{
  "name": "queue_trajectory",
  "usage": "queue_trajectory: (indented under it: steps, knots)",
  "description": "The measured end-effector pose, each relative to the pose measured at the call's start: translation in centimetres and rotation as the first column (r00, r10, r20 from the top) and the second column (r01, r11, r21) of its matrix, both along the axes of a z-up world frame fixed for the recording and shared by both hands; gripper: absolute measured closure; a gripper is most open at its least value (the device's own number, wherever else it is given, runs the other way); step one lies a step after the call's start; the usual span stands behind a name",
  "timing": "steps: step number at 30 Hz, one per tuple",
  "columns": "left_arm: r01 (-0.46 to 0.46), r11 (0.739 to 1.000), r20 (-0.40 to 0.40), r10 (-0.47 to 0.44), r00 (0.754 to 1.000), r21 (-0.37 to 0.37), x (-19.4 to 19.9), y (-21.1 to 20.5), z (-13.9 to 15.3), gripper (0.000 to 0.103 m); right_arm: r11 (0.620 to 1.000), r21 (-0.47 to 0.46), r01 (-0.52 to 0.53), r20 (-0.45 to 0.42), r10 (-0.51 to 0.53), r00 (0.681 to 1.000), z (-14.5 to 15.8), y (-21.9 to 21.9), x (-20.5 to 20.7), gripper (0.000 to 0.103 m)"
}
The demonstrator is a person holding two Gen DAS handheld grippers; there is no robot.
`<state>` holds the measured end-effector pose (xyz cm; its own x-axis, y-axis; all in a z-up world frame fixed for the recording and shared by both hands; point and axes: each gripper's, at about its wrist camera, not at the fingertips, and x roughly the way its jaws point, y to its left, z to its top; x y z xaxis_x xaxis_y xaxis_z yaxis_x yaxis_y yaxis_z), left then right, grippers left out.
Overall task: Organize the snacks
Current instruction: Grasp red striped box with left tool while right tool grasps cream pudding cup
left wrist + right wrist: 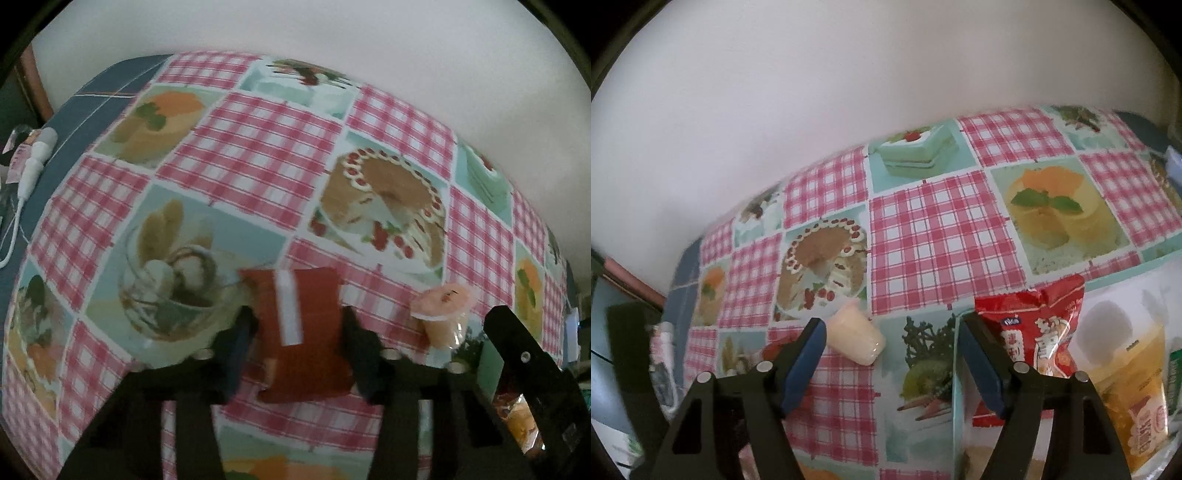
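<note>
The left tongs [295, 328] pinch a dark red snack packet [306, 332] from both sides, low over the tabletop [258, 155]. Just to its right lies a tipped pale jelly cup [443, 314]. The right tongs [892, 350] stand well apart with nothing between them, the jelly cup [855, 338] just beyond the left finger, a red snack bag [1038, 332] and yellow bag [1134, 387] at the right. Beyond, the checked cloth runs bare to the wall [849, 92]. The packet's print is blurred.
</note>
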<state>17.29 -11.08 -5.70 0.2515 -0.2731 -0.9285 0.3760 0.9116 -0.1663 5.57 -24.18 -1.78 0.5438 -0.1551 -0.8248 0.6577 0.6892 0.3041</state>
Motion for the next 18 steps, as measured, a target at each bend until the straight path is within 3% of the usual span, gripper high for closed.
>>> queue_trajectory:
  steps: [5,11,18]
  knots:
    - [-0.052,0.999,-0.002,0.052,0.999,0.0,1.0,1.2,-0.1,0.062,1.0,-0.02,0.007,-0.017,-0.007,1.0,0.0,0.1,0.4,0.027]
    - [-0.128,0.992,-0.01,0.128,0.992,0.009,2.5,3.5,-0.2,0.062,0.994,-0.107,-0.019,-0.03,0.015,0.999,1.2,1.2,0.9,0.028]
    - [-0.132,0.991,-0.025,0.132,0.991,-0.01,2.9,5.3,-0.1,0.062,0.993,-0.084,-0.084,-0.087,0.077,0.993,-0.3,2.3,3.3,0.03]
